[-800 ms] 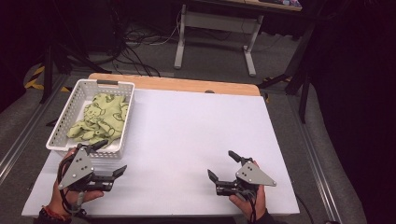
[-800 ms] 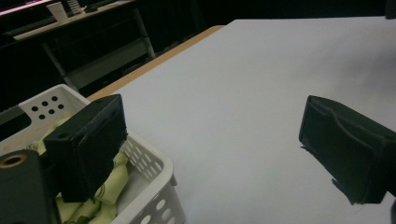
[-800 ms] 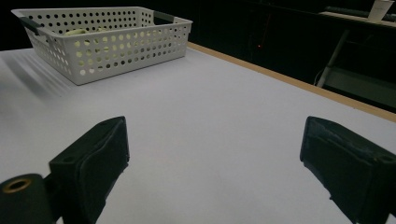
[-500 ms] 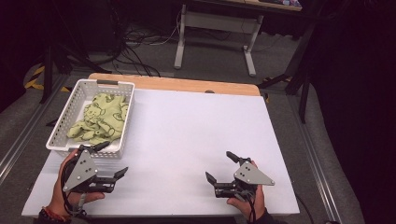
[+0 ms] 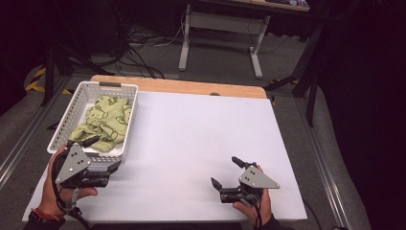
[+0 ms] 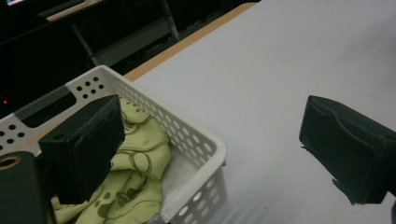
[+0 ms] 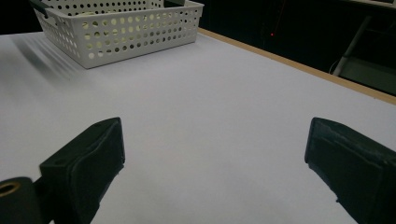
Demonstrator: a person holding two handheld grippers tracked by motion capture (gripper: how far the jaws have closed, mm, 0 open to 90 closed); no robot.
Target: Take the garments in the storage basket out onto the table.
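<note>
At the near left corner of the white counter (image 5: 201,129), my left claw (image 5: 103,152) hangs with its jaws spread wide at the front corner of the white perforated basket (image 5: 125,124), one jaw over the rim and the other out over bare counter. Inside the basket lies a crumpled green cloth (image 5: 106,120) with a printed pattern. My right claw (image 5: 225,172) sits low near the counter's front edge, well apart from the basket, jaws wide apart and holding nothing.
</note>
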